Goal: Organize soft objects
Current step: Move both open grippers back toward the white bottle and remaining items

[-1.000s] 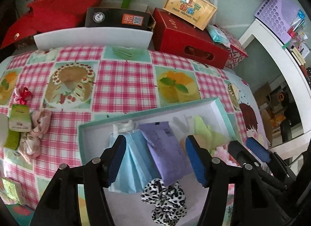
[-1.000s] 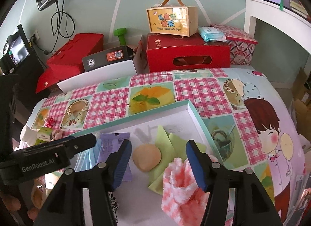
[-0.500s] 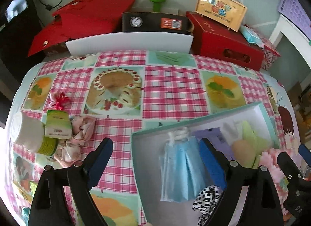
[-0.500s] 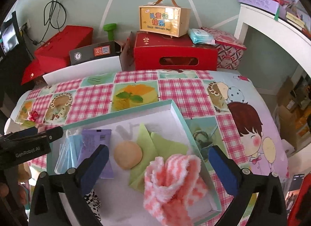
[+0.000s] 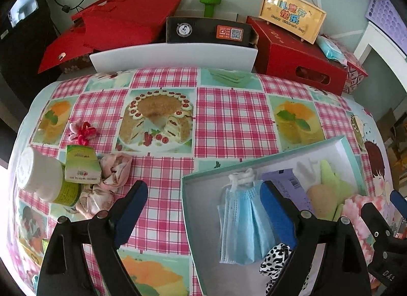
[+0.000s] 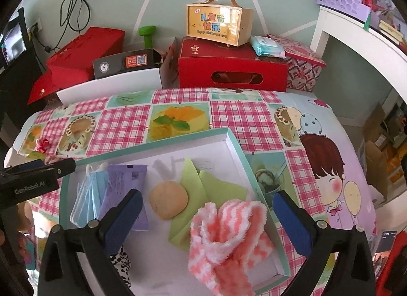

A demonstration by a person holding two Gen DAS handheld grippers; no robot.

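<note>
Lower left of the frame, the crumpled pale pink fabric scrunchie (image 5: 112, 181) looks light and floppy, best pinched mid-bunch; the left gripper (image 5: 203, 209) and right gripper (image 6: 206, 212) both gape wide, empty.

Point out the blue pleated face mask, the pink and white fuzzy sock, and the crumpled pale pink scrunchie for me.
Blue pleated face mask (image 5: 241, 222), left wrist view, centre of the pleated panel.
Pink and white fuzzy sock (image 6: 226, 235), right wrist view, middle of the bunched pile.
Crumpled pale pink scrunchie (image 5: 114, 171), left wrist view, upper fold of the fabric.

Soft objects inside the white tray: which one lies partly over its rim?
The pink-and-white striped fluffy sock: it drapes over the near edge of the white tray. The blue face mask lies wholly inside.
</note>
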